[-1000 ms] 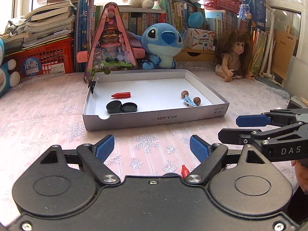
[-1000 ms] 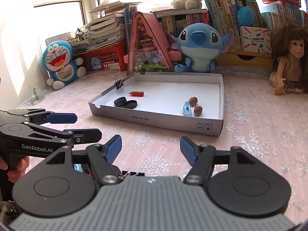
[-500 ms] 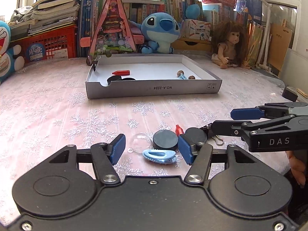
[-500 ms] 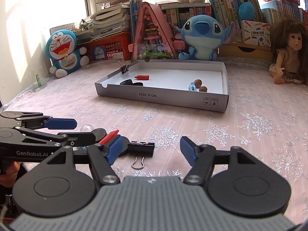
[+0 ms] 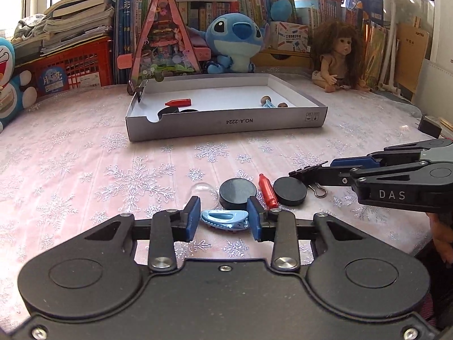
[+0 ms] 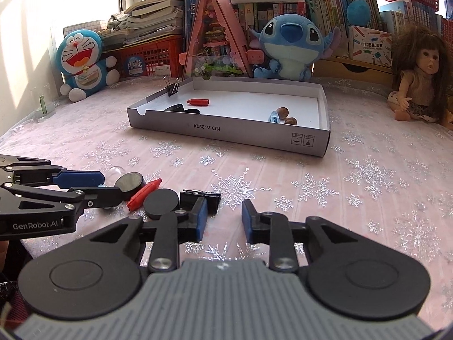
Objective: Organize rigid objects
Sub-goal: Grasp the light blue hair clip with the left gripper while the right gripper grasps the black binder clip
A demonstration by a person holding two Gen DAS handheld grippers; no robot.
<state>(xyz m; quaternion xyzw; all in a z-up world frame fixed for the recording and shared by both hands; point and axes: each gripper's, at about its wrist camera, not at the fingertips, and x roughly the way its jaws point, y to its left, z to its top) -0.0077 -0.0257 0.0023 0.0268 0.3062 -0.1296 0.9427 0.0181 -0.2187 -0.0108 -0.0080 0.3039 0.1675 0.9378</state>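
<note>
My left gripper [image 5: 223,221] is open around a blue hair clip [image 5: 225,218] lying on the table; the pads flank it closely. Just beyond lie two black discs [image 5: 237,192] [image 5: 289,191], a red crayon [image 5: 268,191], a clear dome [image 5: 203,193] and a black binder clip [image 5: 308,171]. My right gripper [image 6: 223,221] is open and empty, low over the cloth, its left pad beside the binder clip [image 6: 201,197]. The white box tray [image 5: 226,121] further back holds a red crayon [image 5: 178,102], black discs, nuts and a blue clip.
Stitch plush [image 5: 235,45], a pink triangular toy house [image 5: 164,42], a doll [image 5: 338,56], red crates and books line the back. A Doraemon plush [image 6: 83,62] sits at far left. A binder clip [image 6: 172,86] is clipped on the tray's left corner.
Both grippers have pulled back and lowered towards the loose objects near the table front. The left jaws narrowed around the blue hair clip. The right jaws also narrowed.
</note>
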